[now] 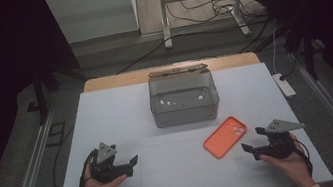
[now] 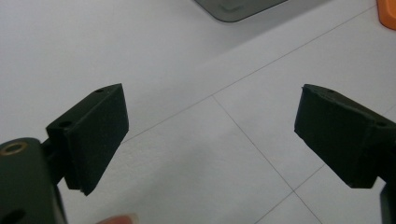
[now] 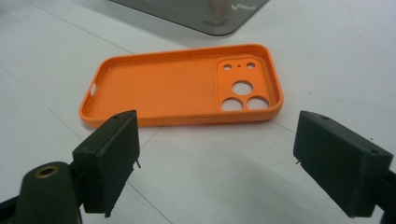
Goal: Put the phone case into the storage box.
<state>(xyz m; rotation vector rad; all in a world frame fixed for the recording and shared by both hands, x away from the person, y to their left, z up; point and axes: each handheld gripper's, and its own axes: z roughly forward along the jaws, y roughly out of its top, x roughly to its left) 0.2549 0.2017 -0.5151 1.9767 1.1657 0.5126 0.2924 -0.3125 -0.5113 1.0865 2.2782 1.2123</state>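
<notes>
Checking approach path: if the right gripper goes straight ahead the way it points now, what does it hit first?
Most likely the orange phone case, lying open side up just ahead of the open right gripper. The clear bin sits beyond it.

We see case [image 3: 159,91]: orange plastic, matt, fine stippled texture inside, smooth rim. Behind case, bin [image 1: 184,100]: smoky translucent plastic, glossy, catching reflections. Under case, table [image 1: 177,173]: white, smooth matt sheet with thin seam lines; beyond bin we note strip of bare wood edge. Left gripper [image 2: 210,140] and right gripper [image 3: 217,158]: black matt plastic; we see pads [image 3: 114,154] dull, slightly grainy, brass-looking insert in body.
</notes>
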